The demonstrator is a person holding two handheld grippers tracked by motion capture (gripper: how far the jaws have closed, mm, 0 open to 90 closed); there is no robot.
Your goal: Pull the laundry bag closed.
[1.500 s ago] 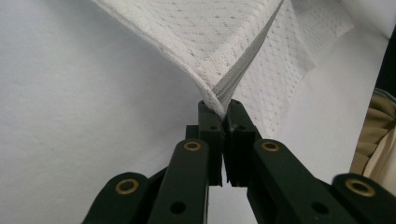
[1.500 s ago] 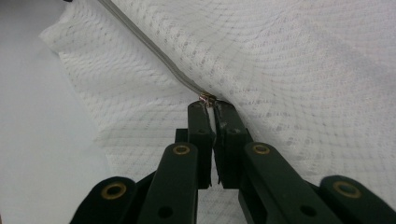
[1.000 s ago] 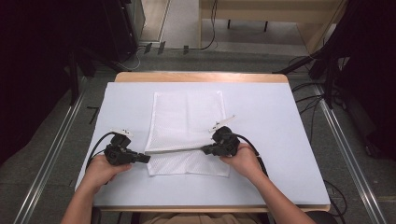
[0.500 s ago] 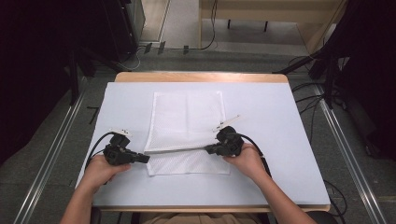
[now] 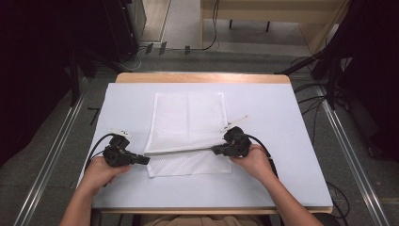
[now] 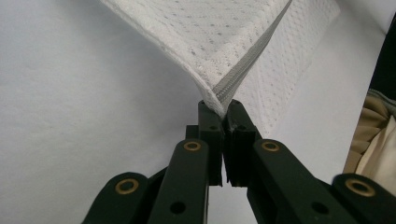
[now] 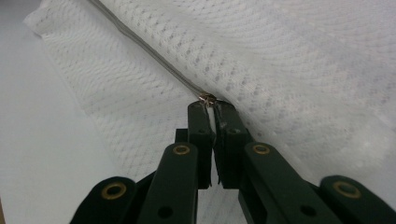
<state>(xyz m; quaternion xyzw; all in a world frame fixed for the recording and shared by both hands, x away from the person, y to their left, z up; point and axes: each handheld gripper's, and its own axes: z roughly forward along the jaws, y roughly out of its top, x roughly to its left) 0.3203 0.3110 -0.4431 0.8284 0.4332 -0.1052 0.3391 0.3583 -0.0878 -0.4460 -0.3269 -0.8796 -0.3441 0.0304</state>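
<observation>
both grippers: clamped tight; your left gripper (image 6: pixel 223 109) pinches the corner of the mesh bag (image 5: pixel 188 120) at the zipper's end; your right gripper (image 7: pixel 208 106) holds the zipper pull (image 7: pixel 207 98)
zipper (image 5: pixel 181 150): stretched taut between the two tools, near the bag's front edge
bag: lies flat at mid-table (image 5: pixel 282 141), front strip raised slightly
step: likely working the zip; keep the left anchor steady and low; draw the pull straight along the teeth, not upward; don't let the mesh bunch
hard to make out: whether the zip is open or closed; the slider body is mostly hidden by the jaw tips; the bag's contents can't be told
</observation>
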